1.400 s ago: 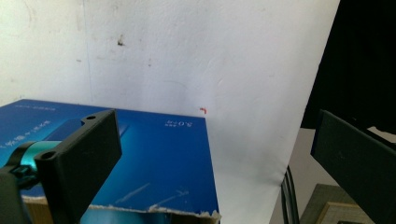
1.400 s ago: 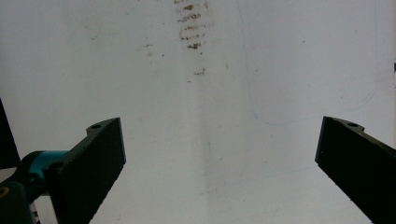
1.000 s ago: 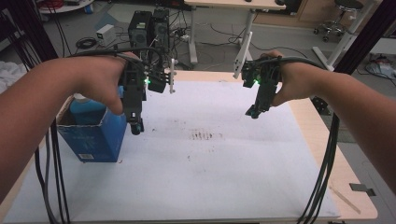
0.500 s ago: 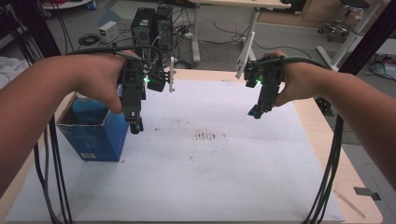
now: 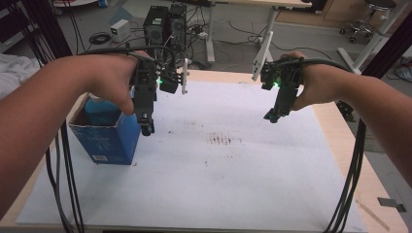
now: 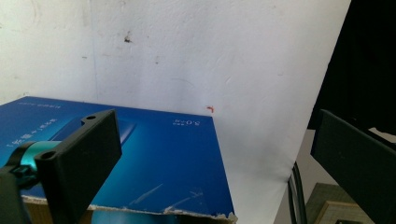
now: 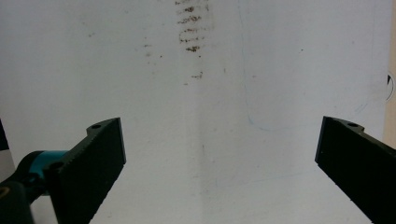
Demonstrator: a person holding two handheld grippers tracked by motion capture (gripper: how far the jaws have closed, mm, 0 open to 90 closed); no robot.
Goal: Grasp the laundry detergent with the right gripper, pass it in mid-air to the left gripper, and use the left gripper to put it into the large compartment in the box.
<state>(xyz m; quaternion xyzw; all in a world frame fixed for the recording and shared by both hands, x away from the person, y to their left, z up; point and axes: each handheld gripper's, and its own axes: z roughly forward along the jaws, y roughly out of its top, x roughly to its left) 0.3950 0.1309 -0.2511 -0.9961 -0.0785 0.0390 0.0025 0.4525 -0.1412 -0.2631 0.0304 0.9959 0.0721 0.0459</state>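
A blue cardboard box (image 5: 109, 136) stands open-topped at the left of the white sheet (image 5: 204, 170), with a blue item (image 5: 99, 109) inside it. My left gripper (image 5: 145, 127) hangs just right of the box, pointing down, open and empty. In the left gripper view the box's blue side (image 6: 168, 163) lies below the wide-apart jaws of that gripper (image 6: 215, 158). My right gripper (image 5: 273, 116) hovers above the sheet's far right, also open and empty. The right gripper view looks between the spread jaws of the right gripper (image 7: 219, 163) at the bare sheet (image 7: 210, 140).
Brown smudges (image 5: 222, 140) mark the middle of the sheet. Black cables (image 5: 347, 184) trail down from both hands at the table's left and right edges. A wooden stick (image 5: 371, 213) lies on the table's bare right margin. Computer towers (image 5: 165, 24) stand on the floor behind.
Both hands have held nearly still; the right gripper has drifted slightly right and a little toward the far edge.
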